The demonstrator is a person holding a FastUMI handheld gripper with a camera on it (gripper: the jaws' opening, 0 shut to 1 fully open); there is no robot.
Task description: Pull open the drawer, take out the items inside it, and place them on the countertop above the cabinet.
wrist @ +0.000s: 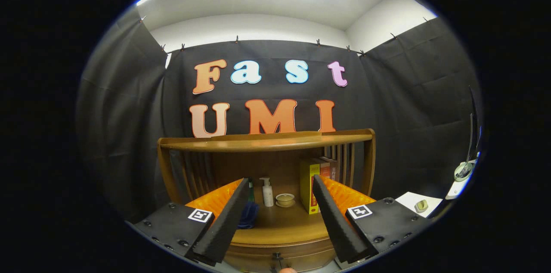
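My jaws (280,187) released, nothing between. Beyond them, frame center: counter (280,223) with pump bottle (267,192), books (311,187). Drawer (280,255) below, shut.

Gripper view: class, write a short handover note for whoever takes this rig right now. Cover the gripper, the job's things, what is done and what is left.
Gripper: open, holding nothing, aimed at the cabinet front.
Drawer: just below and between the fingertips, looks closed; its knob sits low between the fingers. Contents cannot be seen.
Countertop: already carries a pump bottle, a small bowl, upright books and something blue behind the left finger. The front part is bare wood.
Done: nothing yet.
Left: grip the knob, pull the drawer open, lift out the items, set them on the countertop.
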